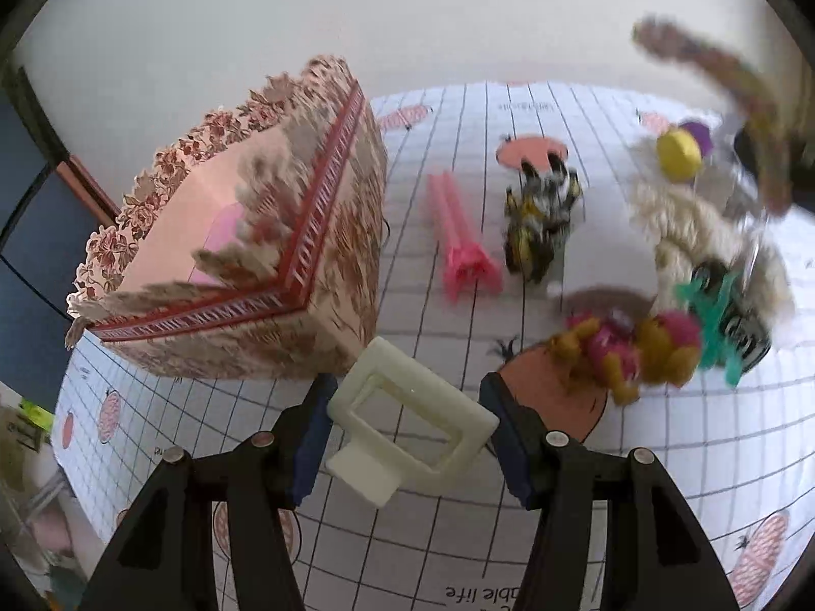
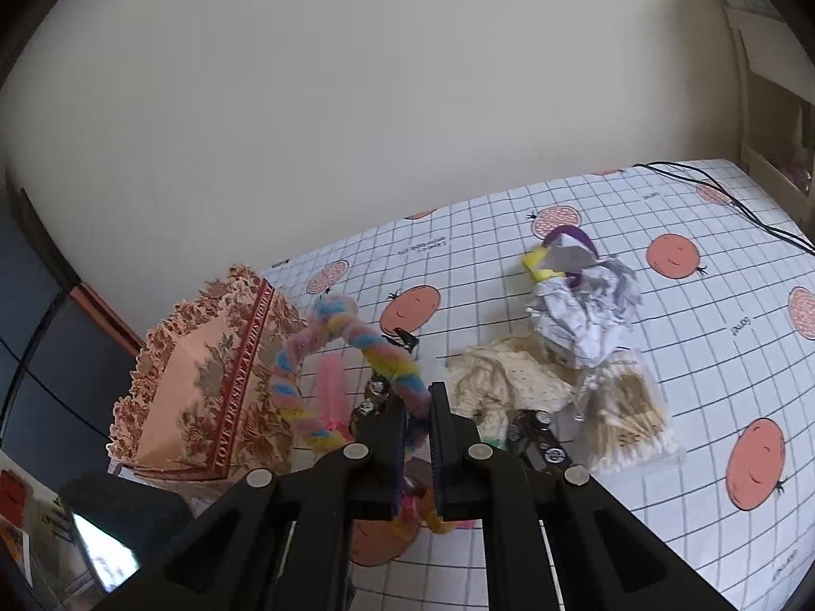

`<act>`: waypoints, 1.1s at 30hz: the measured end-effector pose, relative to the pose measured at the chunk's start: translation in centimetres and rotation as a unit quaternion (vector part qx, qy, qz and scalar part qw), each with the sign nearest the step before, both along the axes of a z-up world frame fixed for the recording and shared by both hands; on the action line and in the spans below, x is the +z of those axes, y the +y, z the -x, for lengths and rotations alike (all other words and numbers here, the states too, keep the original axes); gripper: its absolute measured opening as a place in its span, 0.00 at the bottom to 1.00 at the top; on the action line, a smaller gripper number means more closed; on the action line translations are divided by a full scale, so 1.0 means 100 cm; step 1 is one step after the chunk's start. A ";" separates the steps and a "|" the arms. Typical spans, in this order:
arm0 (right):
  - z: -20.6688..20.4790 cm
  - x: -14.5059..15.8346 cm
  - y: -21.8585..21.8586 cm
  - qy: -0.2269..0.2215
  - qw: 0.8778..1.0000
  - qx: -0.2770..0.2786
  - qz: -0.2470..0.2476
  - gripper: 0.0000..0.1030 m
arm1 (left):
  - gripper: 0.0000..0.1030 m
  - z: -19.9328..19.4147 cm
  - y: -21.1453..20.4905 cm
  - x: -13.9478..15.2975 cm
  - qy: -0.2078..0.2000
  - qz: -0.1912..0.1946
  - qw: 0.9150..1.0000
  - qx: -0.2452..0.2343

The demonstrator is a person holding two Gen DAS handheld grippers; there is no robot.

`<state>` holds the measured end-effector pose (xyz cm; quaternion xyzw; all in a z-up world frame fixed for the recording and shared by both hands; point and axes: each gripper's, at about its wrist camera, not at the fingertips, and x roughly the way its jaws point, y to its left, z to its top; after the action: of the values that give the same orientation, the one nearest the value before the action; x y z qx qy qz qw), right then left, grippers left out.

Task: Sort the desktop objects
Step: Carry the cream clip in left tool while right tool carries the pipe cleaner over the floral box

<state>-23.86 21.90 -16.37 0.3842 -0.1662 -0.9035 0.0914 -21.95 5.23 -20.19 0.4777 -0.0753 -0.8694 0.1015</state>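
In the left wrist view my left gripper [image 1: 410, 407] is shut on a cream rectangular hair claw clip [image 1: 407, 417], held tilted just above the checked tablecloth [image 1: 458, 534], close to the corner of a pink floral gift box [image 1: 244, 244]. In the right wrist view my right gripper [image 2: 418, 407] is shut on a twisted pastel pipe-cleaner hoop [image 2: 356, 336], which arches up and left toward the same box [image 2: 204, 382]. That hoop shows blurred at the top right of the left wrist view [image 1: 713, 81].
On the cloth lie a pink clip [image 1: 458, 234], a yellow-black clip [image 1: 540, 214], a fuzzy yellow-pink toy [image 1: 636, 351], a green piece [image 1: 713, 315], cream knitwear [image 2: 504, 377], crumpled paper [image 2: 586, 310], a swab bag [image 2: 626, 417] and a cable [image 2: 738, 203].
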 end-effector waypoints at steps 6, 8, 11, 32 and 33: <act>-0.001 0.006 -0.006 0.033 0.999 -0.014 -0.012 0.09 | 0.58 0.004 -0.022 0.030 0.040 -0.036 0.999 -0.006; 0.000 0.008 -0.006 0.036 0.999 -0.022 -0.005 0.09 | 0.58 0.006 -0.031 0.039 0.051 -0.050 0.997 -0.003; 0.000 0.016 -0.007 0.055 0.998 -0.030 -0.001 0.09 | 0.58 0.008 -0.040 0.050 0.066 -0.075 0.995 -0.006; 0.000 0.035 -0.086 0.091 0.995 0.039 -0.020 0.09 | 0.58 0.005 -0.127 0.111 0.163 -0.131 0.977 0.039; -0.001 0.036 -0.091 0.091 0.995 0.044 -0.023 0.09 | 0.58 0.005 -0.135 0.111 0.163 -0.132 0.977 0.049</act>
<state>-23.80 12.78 -12.81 0.3092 -0.1189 -0.9335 0.1369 -22.45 -8.29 -9.04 0.3416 0.0812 -0.9319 0.0909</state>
